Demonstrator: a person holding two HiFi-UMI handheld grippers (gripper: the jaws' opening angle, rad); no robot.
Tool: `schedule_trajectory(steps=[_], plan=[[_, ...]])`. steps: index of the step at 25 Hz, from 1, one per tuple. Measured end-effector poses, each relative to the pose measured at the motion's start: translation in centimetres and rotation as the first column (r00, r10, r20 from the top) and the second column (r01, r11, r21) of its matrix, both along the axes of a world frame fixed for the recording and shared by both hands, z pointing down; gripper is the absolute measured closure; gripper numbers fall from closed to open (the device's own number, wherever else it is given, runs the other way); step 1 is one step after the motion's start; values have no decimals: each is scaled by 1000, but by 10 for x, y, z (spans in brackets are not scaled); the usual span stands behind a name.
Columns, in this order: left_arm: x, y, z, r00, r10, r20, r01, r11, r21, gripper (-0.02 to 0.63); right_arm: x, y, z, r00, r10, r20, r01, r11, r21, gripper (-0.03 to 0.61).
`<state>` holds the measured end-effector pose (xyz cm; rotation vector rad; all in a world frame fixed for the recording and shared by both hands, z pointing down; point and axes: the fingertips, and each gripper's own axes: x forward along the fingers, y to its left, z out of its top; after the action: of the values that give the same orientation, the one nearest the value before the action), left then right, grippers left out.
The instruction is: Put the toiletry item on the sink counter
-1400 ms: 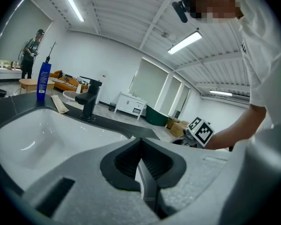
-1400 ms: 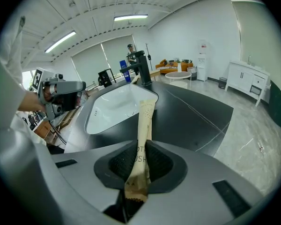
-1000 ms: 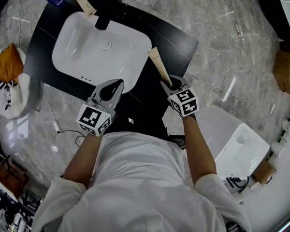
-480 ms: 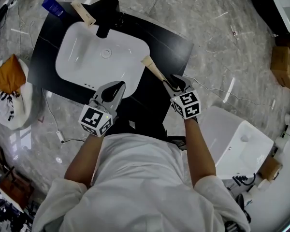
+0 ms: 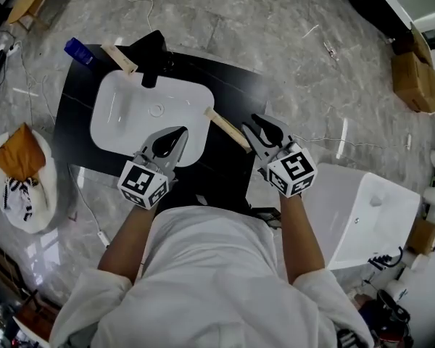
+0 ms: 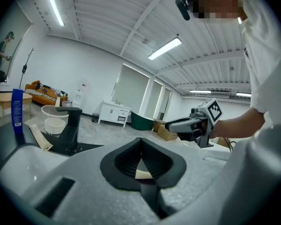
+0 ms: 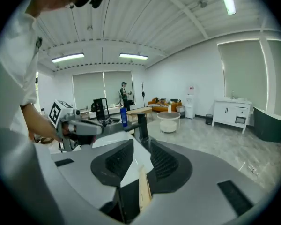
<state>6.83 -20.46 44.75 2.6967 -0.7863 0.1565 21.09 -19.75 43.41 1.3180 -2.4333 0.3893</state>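
A black sink counter [image 5: 235,85] holds a white basin [image 5: 130,114] and a black faucet [image 5: 151,56]. My right gripper [image 5: 252,129] is shut on a flat tan toiletry tube [image 5: 225,127], held over the counter. The tube's far end reaches the basin's right rim. In the right gripper view the tube [image 7: 143,193] stands on edge between the pads of the right gripper [image 7: 139,149]. My left gripper [image 5: 178,132] hovers over the basin's near rim, shut and empty. In the left gripper view, the left gripper [image 6: 141,144] has its jaws together.
A second tan tube [image 5: 119,58] and a blue bottle [image 5: 78,51] lie at the counter's back left. A white fixture [image 5: 362,209] stands to the right, cardboard boxes [image 5: 413,78] at far right, and a white basket with orange cloth [image 5: 22,169] at left. Cables cross the marble floor.
The right gripper has swung the tube leftward, so its far end now lies by the basin's right rim. The left gripper has stayed shut over the basin's near edge.
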Motion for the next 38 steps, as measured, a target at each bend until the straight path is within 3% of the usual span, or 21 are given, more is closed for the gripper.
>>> schedule_trajectory(steps=[7,11,17,22,29,38], plan=[[13,-13,-60,999,31,-41,-27,996,86,597,18,13,-118,992,44,116,-69,973,219,531],[18,-12,-94,996,40,-74,-30,992,126,598,40,33,-166,991,88,105,-117,941,319,547],[16,-7,-131,998,29,-64,-16,981,194,597,83,67,-191,966,221,131,-256,876,408,558],[7,-9,-148,999,-24,-47,35,972,233,597,114,79,-172,921,348,176,-390,830,399,563],[5,-10,-146,995,-70,-68,84,973,215,598,119,77,-154,917,362,170,-399,837,373,563],[18,-2,-140,995,-36,-88,53,978,204,598,114,73,-144,927,330,180,-374,858,352,565]])
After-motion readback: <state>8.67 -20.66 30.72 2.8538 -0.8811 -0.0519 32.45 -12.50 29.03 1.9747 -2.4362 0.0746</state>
